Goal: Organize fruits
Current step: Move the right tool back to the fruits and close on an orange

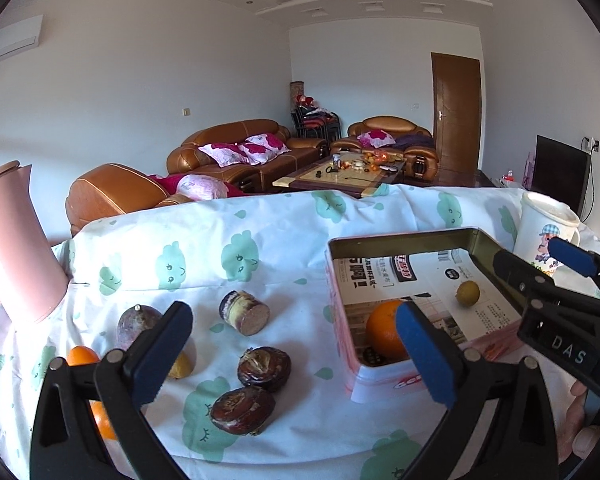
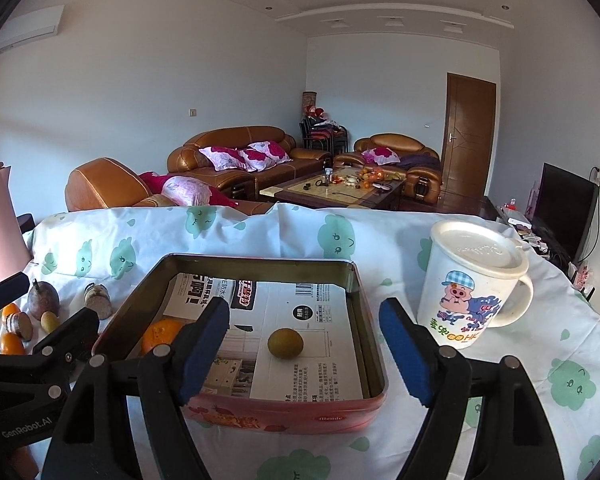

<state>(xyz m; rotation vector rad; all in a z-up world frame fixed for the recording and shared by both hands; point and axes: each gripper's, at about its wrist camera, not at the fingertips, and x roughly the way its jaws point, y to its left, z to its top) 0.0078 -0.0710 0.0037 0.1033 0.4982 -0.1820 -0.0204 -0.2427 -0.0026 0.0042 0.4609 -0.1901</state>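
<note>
1. Collecting the loose fruit is what the open pink rectangular metal tin (image 2: 260,404) appears set out for: it stands on the cloud-print cloth over the tabletop (image 1: 204,264), paper-lined, within reach of both arms.
2. Two fruits lie inside it: one round orange (image 1: 384,332) at the near left corner and one small yellow-green round fruit (image 2: 285,343) mid-floor, well apart.
3. Outside, left of the tin, I count two dark brown wrinkled bulbs (image 1: 264,368), one cut sugarcane-like stub (image 1: 245,312), one purple passion fruit (image 1: 138,322), at least two small oranges (image 1: 82,356) and a yellow fruit partly hidden.
4. Left hand-held gripper (image 1: 292,354) is spread wide, empty, above those loose pieces, probably choosing one.
5. Right hand-held gripper (image 2: 304,350) is also released, hovering over the tin's front.
6. One lidded white cartoon-pig mug (image 2: 472,284) and one pink jug (image 1: 12,248) stand aside.
</note>
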